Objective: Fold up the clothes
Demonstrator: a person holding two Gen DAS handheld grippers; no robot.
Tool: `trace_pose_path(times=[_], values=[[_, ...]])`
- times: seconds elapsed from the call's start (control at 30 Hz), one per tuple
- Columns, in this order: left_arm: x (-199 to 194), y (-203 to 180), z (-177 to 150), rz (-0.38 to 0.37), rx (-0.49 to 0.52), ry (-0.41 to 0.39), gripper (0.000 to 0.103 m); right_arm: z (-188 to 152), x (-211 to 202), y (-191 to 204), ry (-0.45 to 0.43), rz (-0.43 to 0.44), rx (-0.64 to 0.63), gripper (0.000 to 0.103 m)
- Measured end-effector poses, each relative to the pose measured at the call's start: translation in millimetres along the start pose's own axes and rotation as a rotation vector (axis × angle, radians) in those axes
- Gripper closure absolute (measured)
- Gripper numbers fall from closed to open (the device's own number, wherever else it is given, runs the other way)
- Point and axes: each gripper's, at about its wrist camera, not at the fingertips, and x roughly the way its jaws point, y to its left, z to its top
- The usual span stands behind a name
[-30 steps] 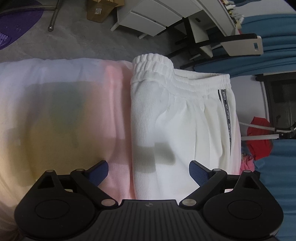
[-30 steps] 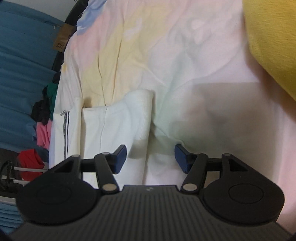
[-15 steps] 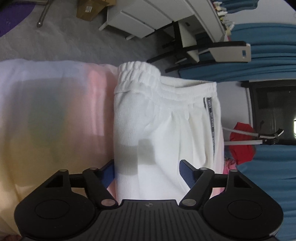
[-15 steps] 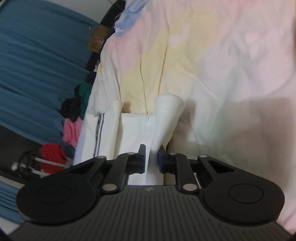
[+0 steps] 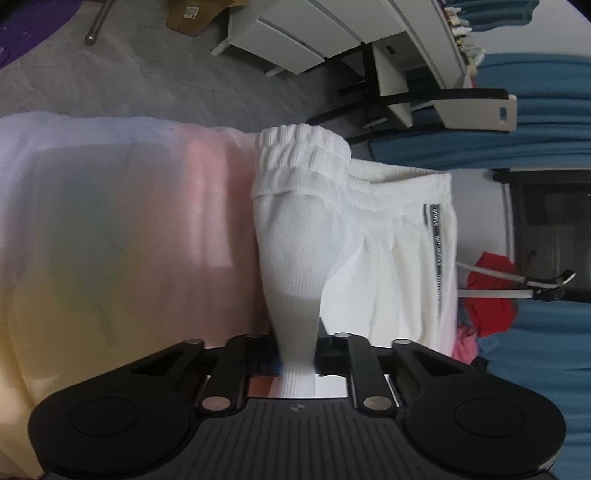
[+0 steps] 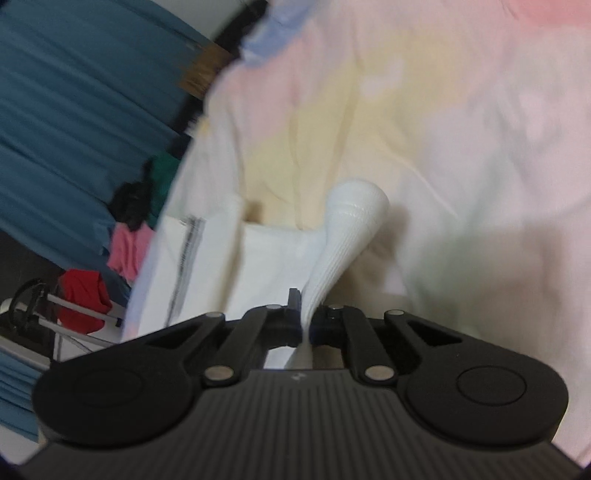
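1. White shorts (image 5: pixel 388 258) lie on a pastel sheet (image 5: pixel 129 240), near its edge; elastic waistband (image 5: pixel 303 155) at the far end in the left view, black side stripe (image 5: pixel 436 251) along the right side.
2. Left gripper (image 5: pixel 297 360): jaws clamped on a bunched fold of the shorts, pinched ridge rising from the jaws up toward the waistband.
3. Right gripper (image 6: pixel 304 325): jaws closed on another fold of the shorts (image 6: pixel 347 240); fabric pulled into a narrow ribbed cone, rounded end pointing away from the camera.
4. Rest of the shorts lies flat on the sheet (image 6: pixel 443 147) left of the cone in the right view; stripe (image 6: pixel 188 254) is blurred there.
5. Right view is motion-blurred overall.
6. Beyond the sheet edge, left view: grey floor (image 5: pixel 110 74), cardboard box (image 5: pixel 195 14), white drawer unit (image 5: pixel 295 40), blue curtains (image 5: pixel 535 129).
7. Red cloth (image 5: pixel 491 295) and pink cloth (image 5: pixel 467 339) sit past the right edge of the sheet, by a rack bar (image 5: pixel 491 293).
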Motion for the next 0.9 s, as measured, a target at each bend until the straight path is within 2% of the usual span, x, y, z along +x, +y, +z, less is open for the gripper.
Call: trace_pose_path(times=[0.13, 0.3, 0.37, 0.43, 0.6, 0.73, 0.8, 0.9], values=[[-14, -5, 0, -0.062, 0.010, -0.040, 0.093, 4, -20, 6, -0.079, 0.056, -0.028, 0.097], [-43, -12, 0, -0.167, 0.052, -0.114, 0.094, 8, -48, -3, -0.133, 0.099, 0.000, 0.097], [-52, -15, 1, -0.199, 0.048, -0.121, 0.094, 9, -60, -5, -0.159, 0.108, 0.001, 0.097], [-55, -24, 2, -0.207, 0.059, -0.121, 0.094, 12, -66, 1, -0.173, 0.111, -0.029, 0.097], [-50, -74, 9, -0.196, 0.133, -0.119, 0.094, 26, -56, 49, -0.209, 0.120, -0.136, 0.097], [-24, -131, 14, -0.181, 0.180, -0.124, 0.094, 42, -18, 113, -0.238, 0.100, -0.244, 0.097], [3, -160, 14, -0.180, 0.195, -0.138, 0.093, 50, 14, 149, -0.237, 0.082, -0.291, 0.097], [66, -201, 13, -0.167, 0.194, -0.163, 0.093, 52, 71, 195, -0.261, 0.062, -0.345, 0.097]])
